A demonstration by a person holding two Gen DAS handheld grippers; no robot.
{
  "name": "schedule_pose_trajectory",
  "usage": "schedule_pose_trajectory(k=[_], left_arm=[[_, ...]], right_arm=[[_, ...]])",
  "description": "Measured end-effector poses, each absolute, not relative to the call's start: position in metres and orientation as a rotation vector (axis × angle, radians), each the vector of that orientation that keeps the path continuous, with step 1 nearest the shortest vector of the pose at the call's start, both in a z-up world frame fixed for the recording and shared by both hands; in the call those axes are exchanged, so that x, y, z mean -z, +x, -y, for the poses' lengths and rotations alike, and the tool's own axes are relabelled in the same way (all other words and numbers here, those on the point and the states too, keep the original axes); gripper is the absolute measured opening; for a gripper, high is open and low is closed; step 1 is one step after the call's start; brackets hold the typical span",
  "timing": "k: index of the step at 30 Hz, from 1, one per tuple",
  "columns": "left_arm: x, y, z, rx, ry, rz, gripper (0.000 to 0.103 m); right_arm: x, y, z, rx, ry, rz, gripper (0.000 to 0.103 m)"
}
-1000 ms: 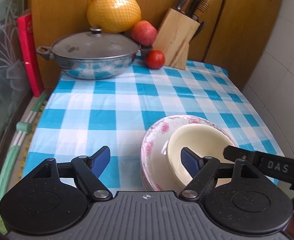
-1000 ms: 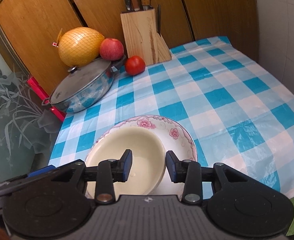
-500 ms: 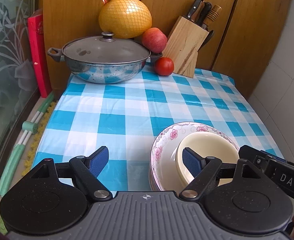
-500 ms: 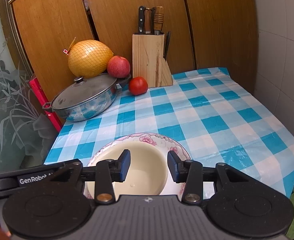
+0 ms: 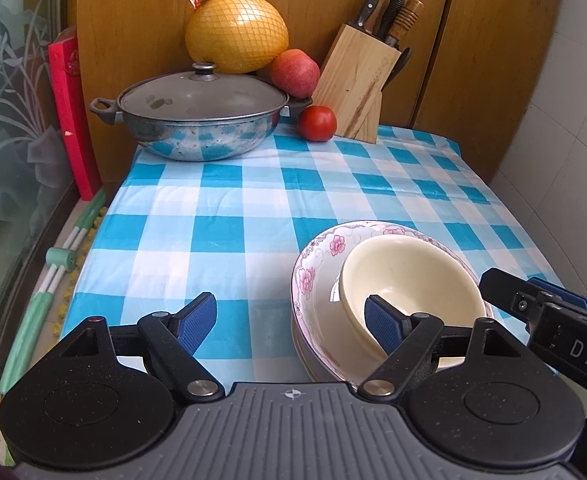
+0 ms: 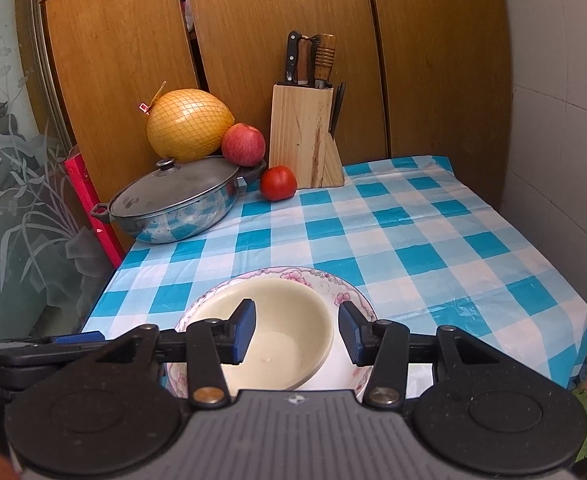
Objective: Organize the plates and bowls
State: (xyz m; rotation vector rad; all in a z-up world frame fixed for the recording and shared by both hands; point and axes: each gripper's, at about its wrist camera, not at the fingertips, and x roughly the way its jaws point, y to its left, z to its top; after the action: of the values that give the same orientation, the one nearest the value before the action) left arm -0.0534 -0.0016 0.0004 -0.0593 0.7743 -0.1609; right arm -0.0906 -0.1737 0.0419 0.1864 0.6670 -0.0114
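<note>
A cream bowl (image 5: 409, 280) sits tilted inside a white bowl with pink flowers (image 5: 317, 268) at the near edge of the checked table. Both show in the right wrist view, cream bowl (image 6: 281, 320) and flowered bowl (image 6: 349, 296). My left gripper (image 5: 293, 320) is open and empty, just left of and above the stack, its right finger over the cream bowl's rim. My right gripper (image 6: 295, 330) is open and empty above the cream bowl. It shows at the right edge of the left wrist view (image 5: 549, 312).
A lidded steel pot (image 5: 201, 120), a netted pomelo (image 5: 237, 32), an apple (image 5: 295, 72), a tomato (image 5: 316, 123) and a knife block (image 5: 357, 84) stand at the table's back. A red board (image 5: 71, 112) leans at the left. A tiled wall (image 6: 565, 120) is at the right.
Both grippers have drawn back and risen from the stacked bowls. The right gripper's jaws have opened wider. The bowls have not moved.
</note>
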Motion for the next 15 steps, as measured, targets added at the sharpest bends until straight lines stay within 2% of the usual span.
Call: schedule_pose_trajectory(k=[15], left_arm=[[-0.003,-0.0586,0.0032,0.165,-0.04,-0.747,0.092]], right_arm=[[-0.0398,-0.0936,0.1705,0.006,0.18,-0.669,0.043]])
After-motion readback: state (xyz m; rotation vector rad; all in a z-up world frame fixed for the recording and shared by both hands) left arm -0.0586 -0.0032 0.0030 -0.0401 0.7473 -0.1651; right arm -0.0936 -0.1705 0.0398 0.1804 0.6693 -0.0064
